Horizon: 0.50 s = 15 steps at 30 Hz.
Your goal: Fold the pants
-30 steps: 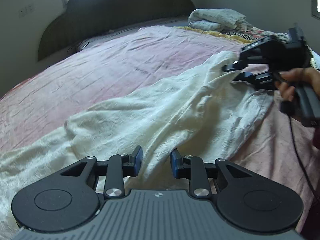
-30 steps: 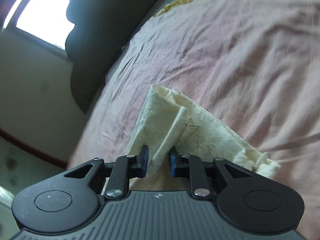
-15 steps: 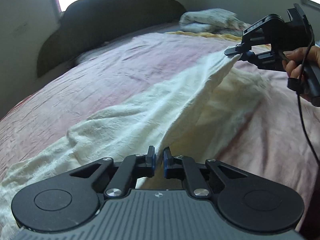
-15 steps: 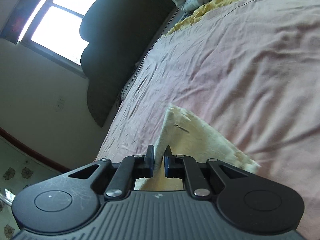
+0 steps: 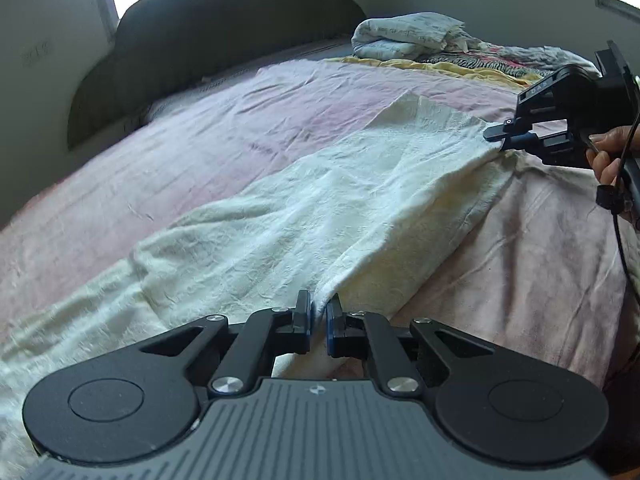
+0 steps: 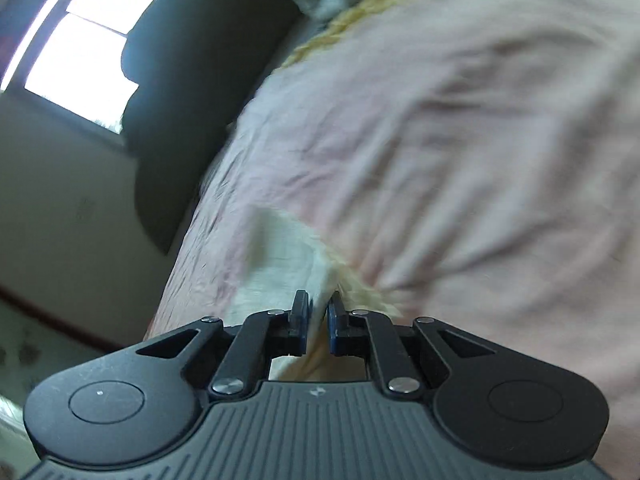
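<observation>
Cream white pants [image 5: 320, 208] lie spread across a pink bed sheet [image 5: 200, 152]. My left gripper [image 5: 318, 312] is shut on the near edge of the pants and holds it a little above the bed. My right gripper [image 5: 498, 138] is at the far right in the left wrist view, shut on the far edge, so the cloth stretches between both grippers. In the blurred right wrist view, my right gripper [image 6: 318, 312] pinches a fold of the pants [image 6: 280, 256].
A dark headboard [image 5: 224, 28] stands at the back. A folded white blanket [image 5: 408, 34] and patterned cloths [image 5: 480, 60] lie at the far right of the bed. Windows sit behind the headboard. A hand [image 5: 608, 156] holds the right gripper.
Both grippers closed on the pants' edge, lifted it, and now carry it left over the rest of the pants; the right gripper has come down lower. The right wrist view is now blurred.
</observation>
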Available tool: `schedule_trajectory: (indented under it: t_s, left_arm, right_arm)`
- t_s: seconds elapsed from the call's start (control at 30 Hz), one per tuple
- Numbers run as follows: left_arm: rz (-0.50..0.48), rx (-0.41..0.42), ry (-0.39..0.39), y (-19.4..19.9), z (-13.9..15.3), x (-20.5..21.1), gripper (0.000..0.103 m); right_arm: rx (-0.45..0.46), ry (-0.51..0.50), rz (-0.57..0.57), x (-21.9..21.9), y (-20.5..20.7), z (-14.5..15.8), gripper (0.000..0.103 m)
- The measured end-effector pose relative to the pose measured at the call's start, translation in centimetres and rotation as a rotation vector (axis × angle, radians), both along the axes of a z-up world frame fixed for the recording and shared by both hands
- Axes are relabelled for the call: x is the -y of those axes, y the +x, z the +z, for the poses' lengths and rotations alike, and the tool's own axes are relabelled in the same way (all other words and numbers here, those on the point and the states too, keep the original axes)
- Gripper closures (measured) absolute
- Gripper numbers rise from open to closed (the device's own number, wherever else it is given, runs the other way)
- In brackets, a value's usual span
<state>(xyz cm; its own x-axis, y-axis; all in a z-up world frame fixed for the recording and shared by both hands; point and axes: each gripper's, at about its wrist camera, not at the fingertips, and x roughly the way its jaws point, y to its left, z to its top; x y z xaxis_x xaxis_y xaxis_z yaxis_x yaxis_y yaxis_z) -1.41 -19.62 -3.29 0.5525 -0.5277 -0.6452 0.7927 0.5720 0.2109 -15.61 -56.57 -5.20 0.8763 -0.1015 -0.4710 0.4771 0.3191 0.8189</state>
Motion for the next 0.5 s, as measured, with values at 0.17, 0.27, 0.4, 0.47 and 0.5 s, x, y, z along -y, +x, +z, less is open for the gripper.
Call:
schedule_trajectory:
  t_s: [0.17, 0.27, 0.4, 0.47, 0.5]
  left_arm:
    - [-0.005, -0.015, -0.011, 0.1, 0.7, -0.5, 0.093]
    - [-0.024, -0.008, 0.022, -0.3, 0.0, -0.5, 0.093]
    - [-0.046, 0.006, 0.057, -0.7, -0.5, -0.6, 0.093]
    - [-0.046, -0.008, 0.056, -0.5, -0.9, -0.6, 0.093]
    - [-0.043, -0.018, 0.048, -0.3, -1.1, -0.7, 0.093]
  right_arm:
    - [-0.020, -0.097, 0.013, 0.1, -0.2, 1.4, 0.093]
    - [-0.026, -0.110, 0.005, 0.1, -0.4, 1.1, 0.093]
    - [-0.042, -0.146, -0.029, -0.8, -2.6, 1.9, 0.093]
    - [-0.098, -0.177, -0.033, -0.6, -2.7, 1.8, 0.093]
    - [-0.125, -0.181, -0.033, -0.4, -2.5, 1.7, 0.093]
